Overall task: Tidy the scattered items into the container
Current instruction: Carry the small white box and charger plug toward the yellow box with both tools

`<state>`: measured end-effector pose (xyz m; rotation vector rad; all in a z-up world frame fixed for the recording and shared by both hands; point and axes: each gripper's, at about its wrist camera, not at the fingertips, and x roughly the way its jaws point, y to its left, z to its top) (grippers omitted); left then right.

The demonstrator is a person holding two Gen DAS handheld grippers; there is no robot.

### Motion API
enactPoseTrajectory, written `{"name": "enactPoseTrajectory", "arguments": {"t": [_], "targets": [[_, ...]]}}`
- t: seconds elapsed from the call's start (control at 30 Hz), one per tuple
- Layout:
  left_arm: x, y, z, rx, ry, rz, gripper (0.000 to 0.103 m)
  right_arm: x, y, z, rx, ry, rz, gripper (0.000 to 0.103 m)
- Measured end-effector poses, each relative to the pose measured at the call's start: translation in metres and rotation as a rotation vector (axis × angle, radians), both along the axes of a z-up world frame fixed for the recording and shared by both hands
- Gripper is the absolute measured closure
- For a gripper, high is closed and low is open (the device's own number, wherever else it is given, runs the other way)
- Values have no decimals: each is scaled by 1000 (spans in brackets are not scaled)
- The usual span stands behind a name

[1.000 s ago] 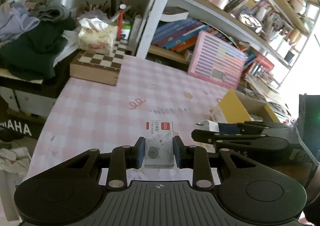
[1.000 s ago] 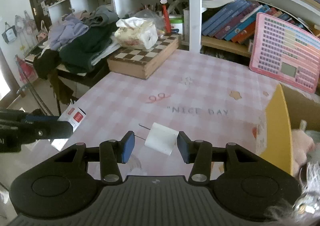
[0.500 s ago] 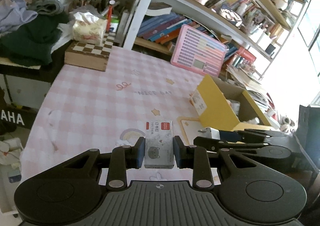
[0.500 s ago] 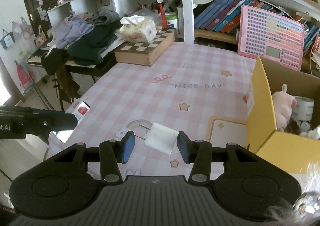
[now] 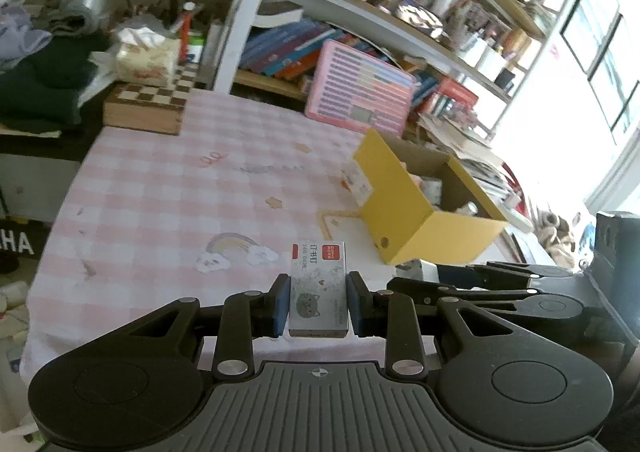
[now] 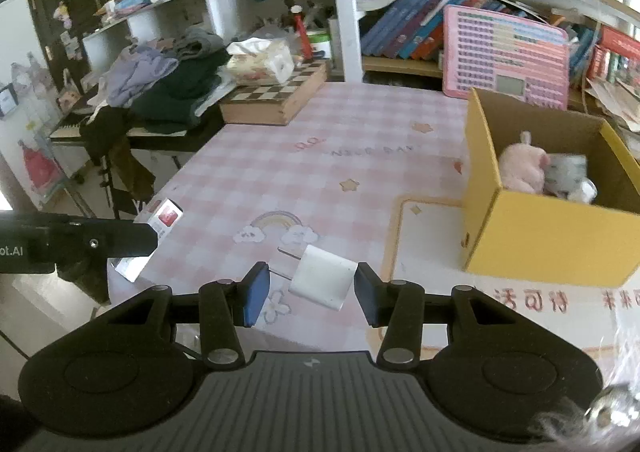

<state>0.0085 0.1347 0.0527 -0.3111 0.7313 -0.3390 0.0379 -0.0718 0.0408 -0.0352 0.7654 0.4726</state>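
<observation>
Left tool (image 5: 318, 306): pinched on the staple box (image 5: 319, 294), which is held flat between both pads and lifted clear of the surface (image 5: 160, 187).
Right tool (image 6: 311, 294): spread; the white charger plug (image 6: 322, 282) sits between the pads, but contact on either side cannot be confirmed. Whether the plug is carried or lying on the surface cannot be told.
Container: the yellow cardboard box (image 6: 536, 236) stands ahead and to the right of both tools, top open; a pink plush toy (image 6: 520, 167) and other small items are already inside.
Step in hand (judged): carrying of the staple box toward the cardboard box.
Recommended handling: the grip should be kept firm and the staple box level until the near wall is cleared; the pads should be opened only once over the opening.
Risk (judged): the near wall may be struck if the approach is too low. The plug's prongs point leftward and should be kept free of the pads.
</observation>
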Motion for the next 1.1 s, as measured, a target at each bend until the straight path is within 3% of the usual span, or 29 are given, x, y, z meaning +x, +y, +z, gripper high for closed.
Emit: {"name": "enactPoseTrajectory", "arguments": {"t": [0.57, 1.1], "targets": [[-4, -56, -2, 4, -3, -202, 75, -50, -55, -4, 1, -2, -183, 59], [22, -121, -4, 16, 8, -367, 75, -57, -115, -6, 4, 14, -326, 59]]}}
